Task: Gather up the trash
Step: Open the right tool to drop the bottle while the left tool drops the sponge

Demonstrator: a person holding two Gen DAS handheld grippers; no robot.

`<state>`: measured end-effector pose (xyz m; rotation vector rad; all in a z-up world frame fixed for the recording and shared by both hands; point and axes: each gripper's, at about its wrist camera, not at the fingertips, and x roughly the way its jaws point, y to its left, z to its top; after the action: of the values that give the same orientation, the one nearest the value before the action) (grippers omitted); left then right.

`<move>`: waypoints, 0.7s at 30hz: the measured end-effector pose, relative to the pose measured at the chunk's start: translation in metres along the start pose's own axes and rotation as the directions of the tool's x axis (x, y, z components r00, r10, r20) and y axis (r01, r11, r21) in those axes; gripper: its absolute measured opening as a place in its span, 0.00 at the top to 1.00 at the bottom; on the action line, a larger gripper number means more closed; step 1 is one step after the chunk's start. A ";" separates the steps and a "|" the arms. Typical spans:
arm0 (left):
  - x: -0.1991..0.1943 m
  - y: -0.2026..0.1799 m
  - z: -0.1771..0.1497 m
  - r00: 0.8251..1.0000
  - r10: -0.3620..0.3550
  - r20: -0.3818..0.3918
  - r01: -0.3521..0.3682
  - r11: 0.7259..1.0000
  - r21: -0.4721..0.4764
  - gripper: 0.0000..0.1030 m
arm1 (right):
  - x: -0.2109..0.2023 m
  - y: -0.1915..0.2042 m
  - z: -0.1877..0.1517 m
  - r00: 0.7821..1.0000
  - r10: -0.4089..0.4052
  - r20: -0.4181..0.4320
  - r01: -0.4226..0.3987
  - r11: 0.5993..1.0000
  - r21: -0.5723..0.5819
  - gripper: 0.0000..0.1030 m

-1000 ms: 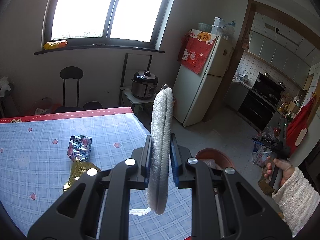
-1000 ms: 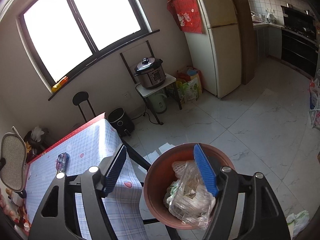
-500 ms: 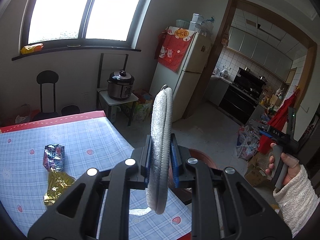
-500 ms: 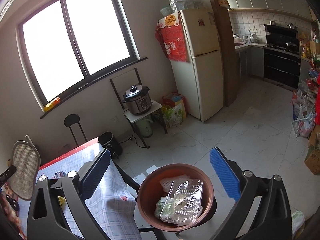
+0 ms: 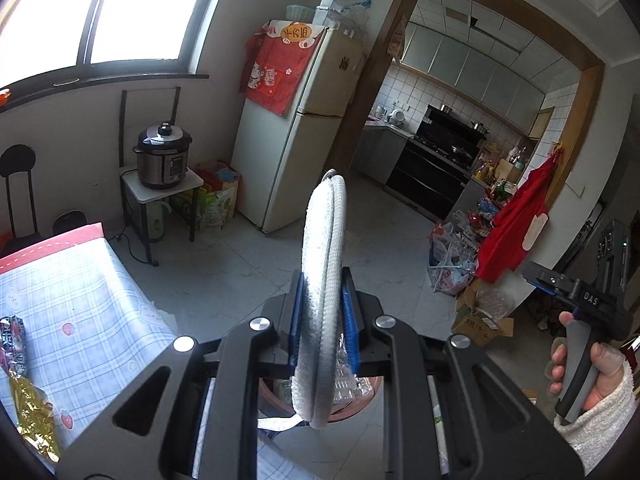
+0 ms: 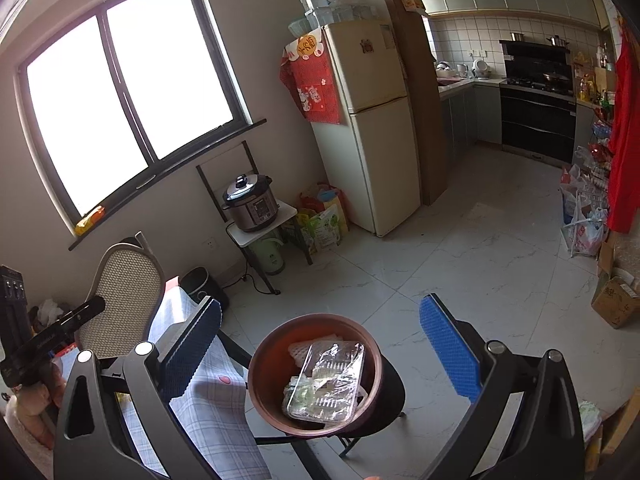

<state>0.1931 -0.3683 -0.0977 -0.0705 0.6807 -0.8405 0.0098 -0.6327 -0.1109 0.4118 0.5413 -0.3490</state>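
Note:
My left gripper is shut on a white foam net pad, held upright on edge above the brown trash bin, which shows below its jaws. The pad also shows in the right wrist view, left of the bin. My right gripper is open and empty above the brown bin, which stands on a black stool and holds a clear plastic tray and other trash. A gold wrapper and a purple snack packet lie on the checked table.
The table edge lies left of the bin. A fridge, a pressure cooker on a small stand, bags on the floor and a cardboard box stand around the tiled floor.
The left gripper has swung right with the foam pad, from over the table to above the bin. The right gripper has opened wider and drawn back from the bin.

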 end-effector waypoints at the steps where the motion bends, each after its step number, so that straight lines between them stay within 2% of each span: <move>1: 0.010 -0.005 0.001 1.000 0.002 -0.005 -0.002 1.000 0.003 0.80 | -0.001 -0.006 -0.001 1.000 -0.009 -0.002 0.009 1.000 0.008 0.05; 5: 0.048 -0.018 0.004 1.000 0.007 -0.027 -0.007 1.000 0.010 0.79 | -0.005 -0.027 -0.004 0.999 -0.048 -0.010 0.048 0.999 0.026 0.05; 6: 0.056 -0.020 0.005 0.999 0.005 -0.032 -0.005 1.000 0.013 0.73 | -0.005 -0.031 -0.004 0.998 -0.056 -0.013 0.056 0.998 0.029 0.05; 7: 0.064 -0.022 0.005 0.999 0.004 -0.034 -0.003 1.000 0.019 0.51 | -0.005 -0.034 -0.005 0.998 -0.063 -0.015 0.063 0.997 0.033 0.05; 8: 0.068 -0.023 0.006 1.000 0.016 -0.025 -0.015 1.000 0.027 0.39 | -0.005 -0.037 -0.006 0.998 -0.068 -0.017 0.069 0.997 0.038 0.05; 9: 0.069 -0.025 0.007 1.000 0.027 -0.009 -0.026 0.999 0.040 0.30 | -0.005 -0.040 -0.007 0.997 -0.072 -0.018 0.073 0.996 0.043 0.05; 12: 0.065 -0.023 0.010 0.998 0.062 0.011 -0.062 0.996 0.068 0.16 | -0.004 -0.045 -0.009 0.997 -0.077 -0.018 0.078 0.995 0.059 0.05; 14: 0.054 -0.016 0.012 0.997 0.070 0.029 -0.071 0.995 0.064 0.16 | -0.002 -0.045 -0.011 0.997 -0.071 -0.021 0.072 0.995 0.069 0.05; 16: 0.041 -0.006 0.014 0.996 0.086 0.040 -0.088 0.995 0.053 0.05 | 0.000 -0.042 -0.013 0.998 -0.057 -0.025 0.059 0.995 0.076 0.05; 21: -0.004 0.023 0.013 0.983 0.169 0.076 -0.172 0.985 0.033 0.06 | 0.008 -0.021 -0.013 0.999 -0.024 -0.036 0.026 0.998 0.059 0.05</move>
<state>0.2137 -0.3523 -0.0926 -0.0075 0.5924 -0.6831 0.0021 -0.6465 -0.1316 0.4693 0.5719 -0.3834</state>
